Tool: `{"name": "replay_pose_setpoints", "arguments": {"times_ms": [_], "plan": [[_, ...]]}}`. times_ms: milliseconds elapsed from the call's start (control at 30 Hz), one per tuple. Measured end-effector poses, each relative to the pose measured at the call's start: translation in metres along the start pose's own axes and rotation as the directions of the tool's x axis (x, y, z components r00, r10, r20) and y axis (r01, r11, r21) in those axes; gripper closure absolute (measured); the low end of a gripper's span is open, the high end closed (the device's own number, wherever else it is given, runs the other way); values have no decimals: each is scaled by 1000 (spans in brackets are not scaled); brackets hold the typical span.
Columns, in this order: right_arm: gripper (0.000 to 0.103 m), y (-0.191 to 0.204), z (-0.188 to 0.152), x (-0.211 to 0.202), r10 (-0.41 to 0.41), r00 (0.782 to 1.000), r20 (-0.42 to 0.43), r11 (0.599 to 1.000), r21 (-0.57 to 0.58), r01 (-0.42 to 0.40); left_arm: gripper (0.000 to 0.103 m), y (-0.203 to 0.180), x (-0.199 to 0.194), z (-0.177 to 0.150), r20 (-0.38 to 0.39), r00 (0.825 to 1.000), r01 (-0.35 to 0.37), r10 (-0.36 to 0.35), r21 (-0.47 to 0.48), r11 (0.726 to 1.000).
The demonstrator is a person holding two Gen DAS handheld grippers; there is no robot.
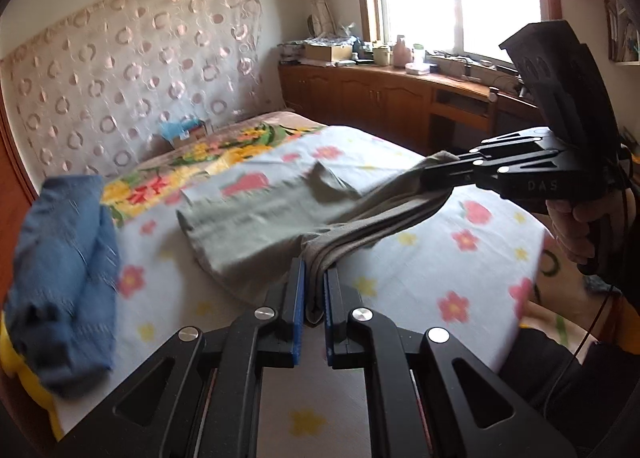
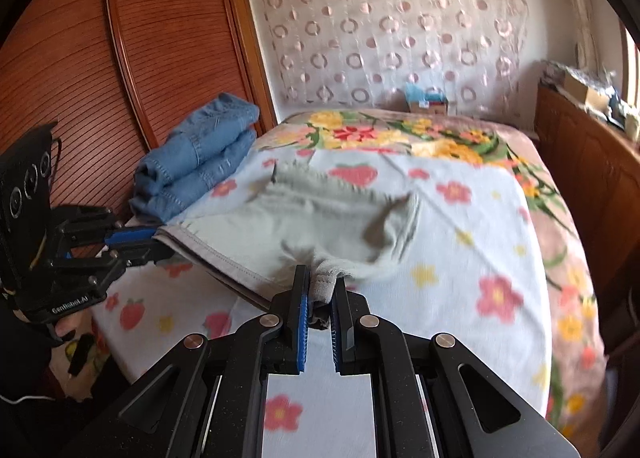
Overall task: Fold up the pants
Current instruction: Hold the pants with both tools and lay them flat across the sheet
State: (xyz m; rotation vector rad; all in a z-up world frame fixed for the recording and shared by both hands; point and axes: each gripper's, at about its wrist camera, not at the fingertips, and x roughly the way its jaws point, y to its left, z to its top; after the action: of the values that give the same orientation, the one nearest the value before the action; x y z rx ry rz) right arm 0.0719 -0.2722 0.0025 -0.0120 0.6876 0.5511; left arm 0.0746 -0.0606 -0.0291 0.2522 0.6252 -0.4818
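Note:
Grey pants (image 1: pixel 256 226) lie spread on the flowered bed sheet (image 1: pixel 420 258), with their near edge lifted. My left gripper (image 1: pixel 314 278) is shut on one corner of that edge. My right gripper (image 1: pixel 430 174) is shut on the other corner, up at the right. In the right wrist view the pants (image 2: pixel 320 218) stretch from my right gripper (image 2: pixel 322 290) at the bottom middle to my left gripper (image 2: pixel 160 244) at the left. The fabric is taut between them.
Folded blue jeans (image 1: pixel 64 278) sit at the bed's left edge, also in the right wrist view (image 2: pixel 196 158), beside a wooden wardrobe (image 2: pixel 120 58). A small box (image 2: pixel 426 100) stands at the curtained headboard. A wooden cabinet (image 1: pixel 380 98) with clutter runs under the window.

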Motion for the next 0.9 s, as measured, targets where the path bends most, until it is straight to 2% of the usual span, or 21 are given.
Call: {"name": "replay_pose_setpoints", "arguments": {"times_ms": [233, 567, 733, 900], "plan": [[94, 4, -2, -13, 14, 1000, -17, 999, 49, -14, 94, -23, -11, -16, -22, 999, 35, -35, 8, 999], [94, 10, -7, -31, 39, 999, -25, 996, 77, -37, 94, -32, -28, -24, -23, 997, 71, -71, -4, 997], [94, 3, 4, -17, 28, 999, -18, 996, 88, -27, 94, -23, -19, -19, -21, 997, 68, -69, -12, 998], [94, -12, 30, 9, 5, 1000, 4, 995, 103, -5, 94, -7, 0, 3, -12, 999, 51, -51, -14, 999]]}}
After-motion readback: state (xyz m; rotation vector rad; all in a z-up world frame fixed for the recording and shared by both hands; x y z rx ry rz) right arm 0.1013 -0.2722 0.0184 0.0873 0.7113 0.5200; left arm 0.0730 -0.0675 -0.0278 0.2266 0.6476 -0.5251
